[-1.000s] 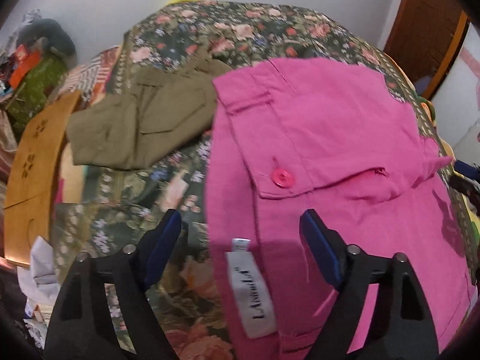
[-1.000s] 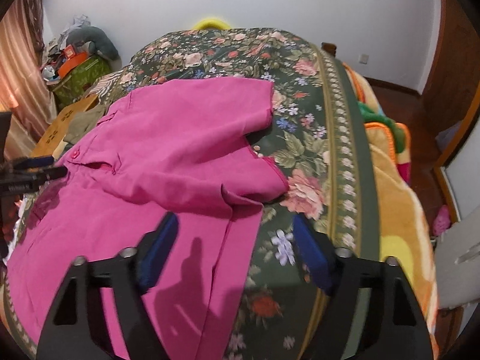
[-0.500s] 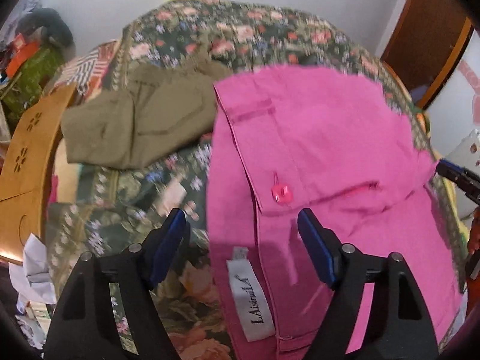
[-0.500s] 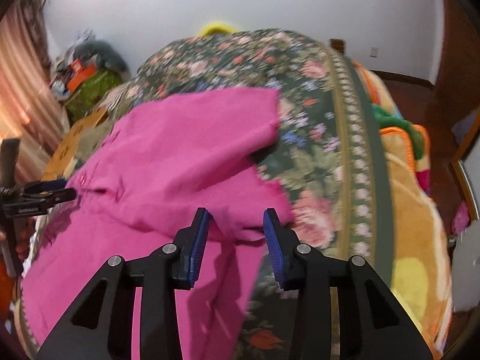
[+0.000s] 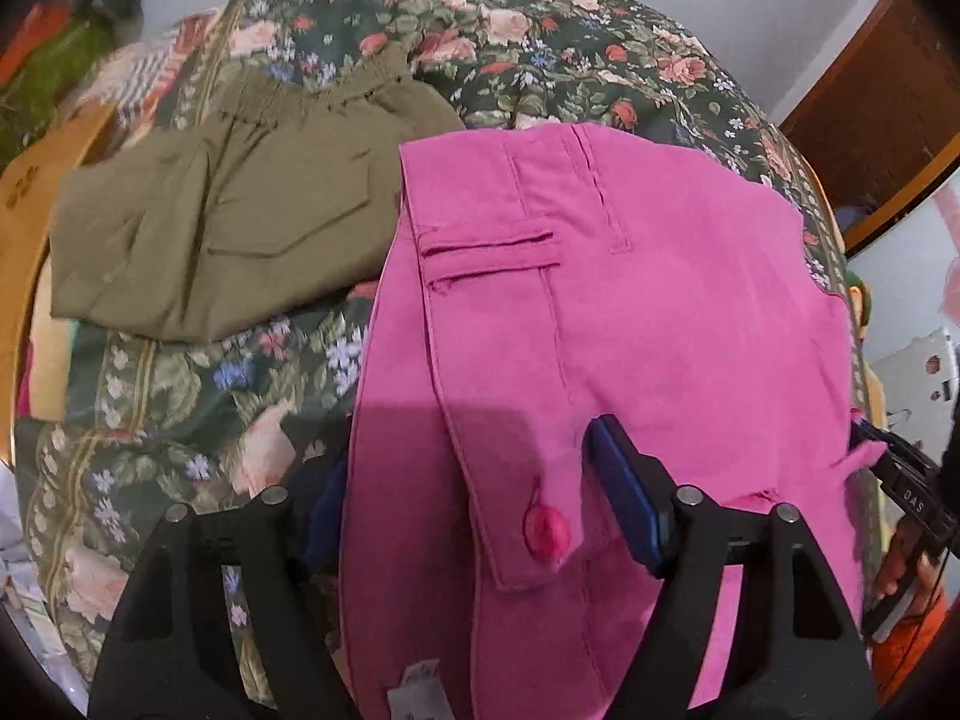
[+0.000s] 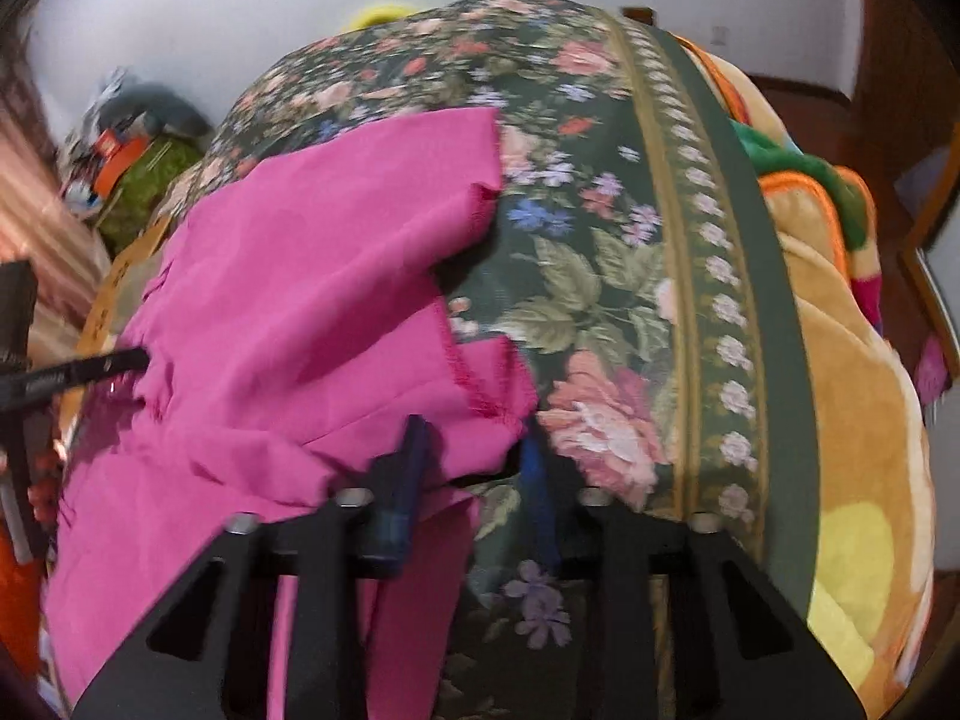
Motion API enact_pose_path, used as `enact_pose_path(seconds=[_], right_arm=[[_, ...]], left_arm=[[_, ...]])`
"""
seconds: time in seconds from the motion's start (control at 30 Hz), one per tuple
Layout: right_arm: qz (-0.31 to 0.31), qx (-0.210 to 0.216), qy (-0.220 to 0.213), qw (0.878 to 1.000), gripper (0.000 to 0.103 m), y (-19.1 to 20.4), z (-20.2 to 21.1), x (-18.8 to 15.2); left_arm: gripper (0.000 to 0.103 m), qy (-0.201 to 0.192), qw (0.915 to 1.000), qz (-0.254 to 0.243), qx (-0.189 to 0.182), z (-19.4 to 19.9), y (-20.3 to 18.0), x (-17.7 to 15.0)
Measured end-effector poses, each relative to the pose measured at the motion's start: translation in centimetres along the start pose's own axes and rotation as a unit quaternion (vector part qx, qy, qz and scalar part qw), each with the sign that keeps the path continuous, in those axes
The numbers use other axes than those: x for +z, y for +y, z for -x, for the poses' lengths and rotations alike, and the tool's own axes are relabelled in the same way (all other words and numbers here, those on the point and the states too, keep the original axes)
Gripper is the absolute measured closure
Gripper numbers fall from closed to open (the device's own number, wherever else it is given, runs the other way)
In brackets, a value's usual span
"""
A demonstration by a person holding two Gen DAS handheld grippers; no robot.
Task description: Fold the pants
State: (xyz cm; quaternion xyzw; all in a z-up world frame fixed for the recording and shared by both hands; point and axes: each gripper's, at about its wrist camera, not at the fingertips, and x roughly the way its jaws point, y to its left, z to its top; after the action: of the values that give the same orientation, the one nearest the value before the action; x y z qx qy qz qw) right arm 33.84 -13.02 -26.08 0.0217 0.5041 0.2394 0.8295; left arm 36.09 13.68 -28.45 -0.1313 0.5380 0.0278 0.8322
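Pink pants (image 5: 630, 324) lie folded on the floral bedspread (image 5: 528, 42), waistband towards me, with a pink button (image 5: 546, 531) on the flap. My left gripper (image 5: 468, 498) is open, its jaws straddling the waistband edge and button. In the right wrist view the pink pants (image 6: 288, 312) fill the left side. My right gripper (image 6: 474, 474) is nearly closed around the folded hem corner (image 6: 486, 396), with a gap still between the blue pads. The right gripper also shows at the pants' far edge in the left wrist view (image 5: 900, 480).
Folded olive pants (image 5: 222, 210) lie to the left of the pink pair. A wooden board (image 5: 24, 222) stands at the bed's left edge. An orange and yellow blanket (image 6: 852, 420) hangs on the right side. Clutter (image 6: 126, 156) sits by the wall.
My left gripper has moved forward over the waistband, so the button now sits between its jaws. My right gripper has narrowed from wide open and advanced onto the hem corner.
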Motion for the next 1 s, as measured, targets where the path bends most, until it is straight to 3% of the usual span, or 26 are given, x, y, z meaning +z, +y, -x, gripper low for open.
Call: enact_pose_path(seconds=[0.1,0.2,0.37,0.47,0.57,0.63,0.67,0.8,1.0], right_arm=[[0.041,-0.028,-0.011,0.999,0.094,0.7,-0.1,-0.2],[0.051,-0.032,-0.019,0.998,0.097,0.2,0.1,-0.3],[0.063,-0.038,-0.006,0.997,0.097,-0.6,0.5,-0.4],[0.039,-0.032,0.018,0.999,0.094,-1.1,1.4,-0.3],[0.02,-0.023,0.001,1.0,0.085,-1.3,4.0,-0.6],[0.024,-0.014,-0.011,1.0,0.064,-0.8,5.2,-0.8],[0.03,-0.01,-0.021,0.999,0.061,-0.4,5.9,-0.8],[0.056,0.008,-0.042,0.997,0.061,1.2,7.0,-0.6],[0.081,0.032,-0.033,0.996,0.061,2.8,4.2,-0.2]], left_arm=[[0.034,-0.014,0.9997,-0.009,0.016,0.0,-0.1,0.0],[0.036,-0.032,0.9977,-0.018,0.057,0.3,0.1,-0.1],[0.036,-0.015,0.9978,-0.019,0.062,0.5,0.5,0.3],[0.036,-0.025,0.9958,-0.032,0.081,2.2,0.0,0.4],[0.036,-0.049,0.996,-0.034,0.067,5.2,0.1,-0.1],[0.035,-0.055,0.9966,-0.029,0.054,6.5,0.3,-0.4],[0.034,-0.057,0.9969,-0.026,0.047,7.0,0.5,-0.7],[0.033,-0.047,0.9976,-0.032,0.039,7.6,0.4,-2.1],[0.033,-0.005,0.9984,-0.052,0.024,5.0,-0.5,-4.7]])
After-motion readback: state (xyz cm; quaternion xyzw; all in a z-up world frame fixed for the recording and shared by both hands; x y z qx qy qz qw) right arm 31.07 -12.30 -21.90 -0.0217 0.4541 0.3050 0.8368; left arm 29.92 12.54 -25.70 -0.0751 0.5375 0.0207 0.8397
